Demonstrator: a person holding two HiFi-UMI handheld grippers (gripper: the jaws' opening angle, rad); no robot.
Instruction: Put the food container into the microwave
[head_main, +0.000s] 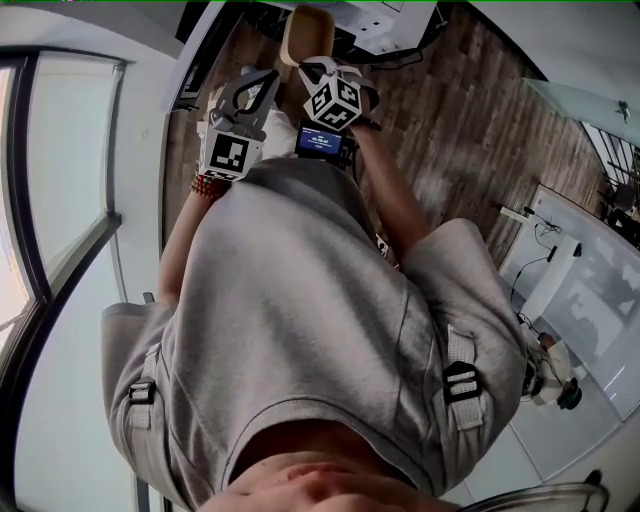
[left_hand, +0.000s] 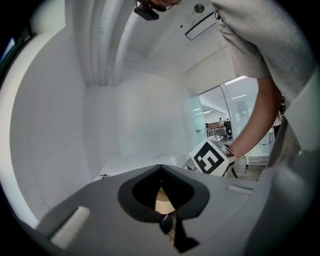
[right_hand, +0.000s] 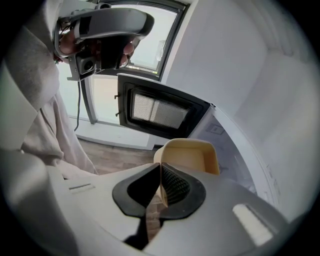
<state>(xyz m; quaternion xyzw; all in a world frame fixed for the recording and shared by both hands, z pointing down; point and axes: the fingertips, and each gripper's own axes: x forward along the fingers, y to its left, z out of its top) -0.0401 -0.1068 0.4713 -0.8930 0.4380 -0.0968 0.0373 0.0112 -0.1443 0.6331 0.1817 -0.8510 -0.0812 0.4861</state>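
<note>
Grey shirt (head_main: 300, 330) hides hands; left tool (left_hand: 161, 197), right tool (right_hand: 160, 187) both clamp half-hidden food container (right_hand: 190, 155).

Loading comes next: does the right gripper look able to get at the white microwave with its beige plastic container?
Probably yes. The right gripper is shut on the beige plastic container, the white microwave has its black-framed door open, and nothing shows between them.

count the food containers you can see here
1: a tan food container, its rim pinched by the jaws of both the left gripper and right gripper, near the open microwave door. The person's body may hide others.
</note>
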